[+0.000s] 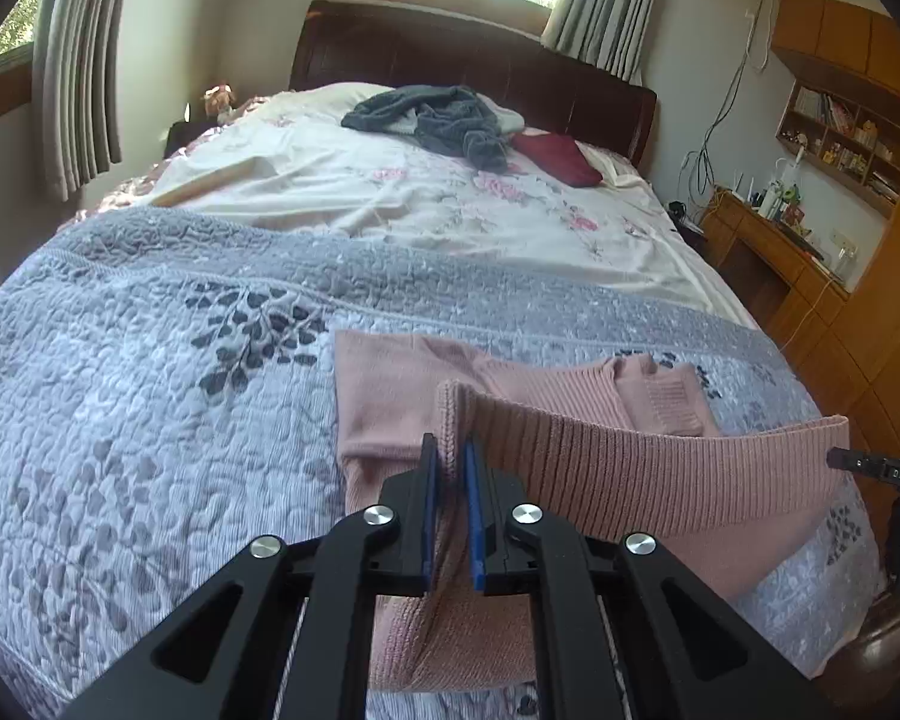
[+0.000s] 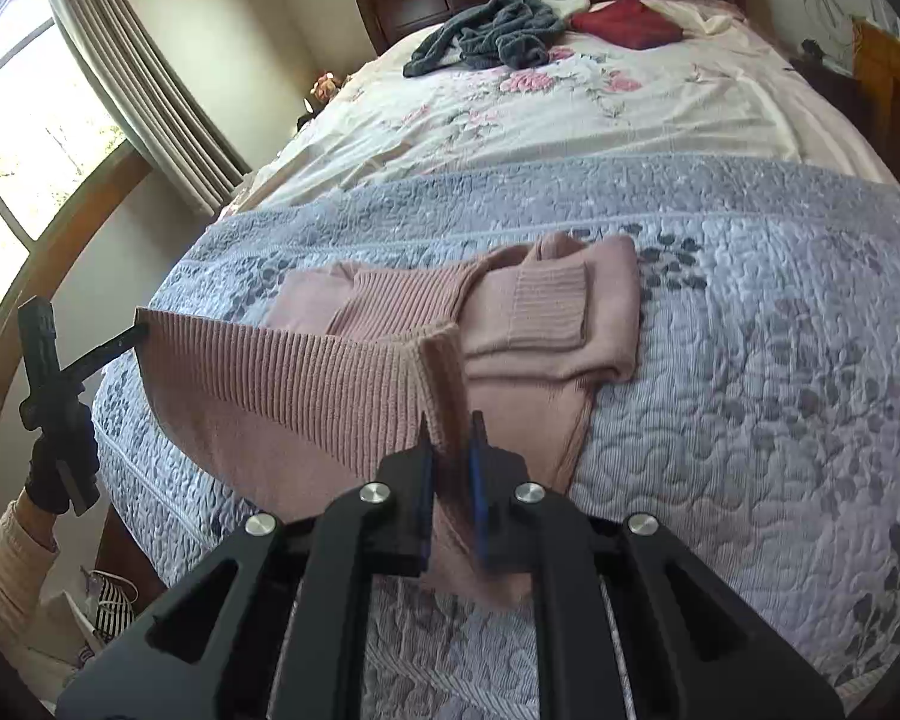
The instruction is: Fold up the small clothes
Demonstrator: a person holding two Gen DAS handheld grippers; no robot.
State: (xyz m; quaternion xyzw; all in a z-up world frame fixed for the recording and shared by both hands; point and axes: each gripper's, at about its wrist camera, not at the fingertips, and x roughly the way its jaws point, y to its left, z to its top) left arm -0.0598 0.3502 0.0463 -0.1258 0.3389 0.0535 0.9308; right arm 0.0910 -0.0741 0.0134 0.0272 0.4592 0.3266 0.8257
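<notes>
Evidently both hand-held grippers, left (image 1: 452,468) and right (image 2: 452,441), pinch the pink sweater's (image 2: 306,384) ribbed hem (image 1: 660,462), lifting it taut to fold over the sleeves lying on the quilt (image 2: 750,360).

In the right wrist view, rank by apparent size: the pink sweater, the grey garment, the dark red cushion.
1. pink sweater, largest, though nearest the camera.
2. grey garment, crumpled near the headboard.
3. dark red cushion, smallest, beside it at similar distance.

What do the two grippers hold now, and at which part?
Both hold the pink sweater by its ribbed hem: the left gripper at one corner, the right gripper at the other, lifted taut between them.
</notes>
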